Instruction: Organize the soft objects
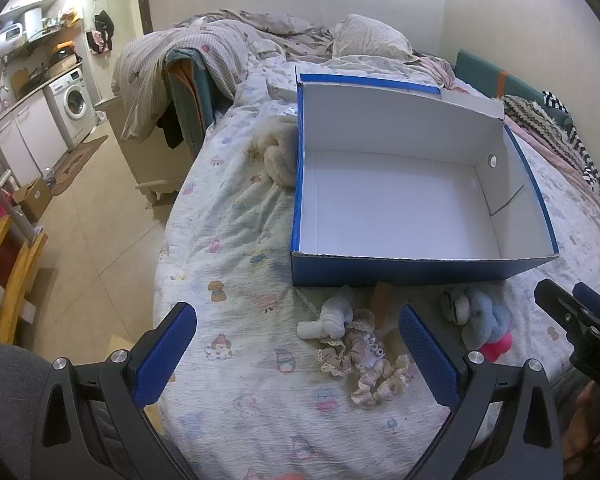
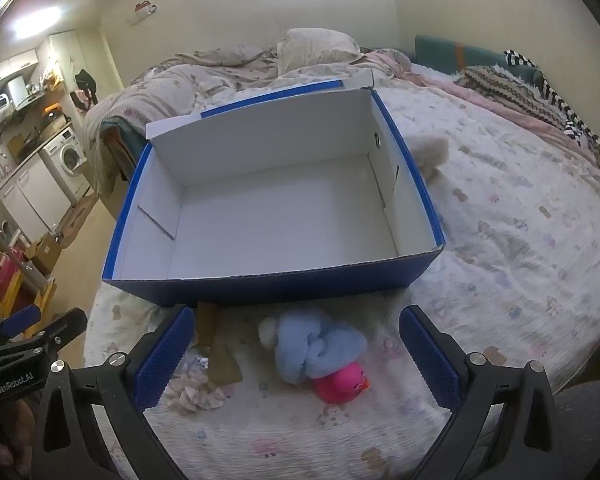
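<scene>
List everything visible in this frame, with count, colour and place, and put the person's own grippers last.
box: 1, blue outside and white inside, open and empty on the bed
bed sheet: 1, white with small cartoon prints, under everything
white knotted cloth: 1, white, in front of the box, toward its left
scrunchies: a few, beige and cream, nearest the left gripper
brown cloth: 1, brown, before the box front
blue plush: 1, light blue with a white end, before the box
pink toy: 1, pink, against the blue plush
cream fluffy item: 1, cream, beside the box's far side wall
washing machine: 1, white, room's left
left gripper: 1, black with blue pads, open
right gripper: 1, same, open
</scene>
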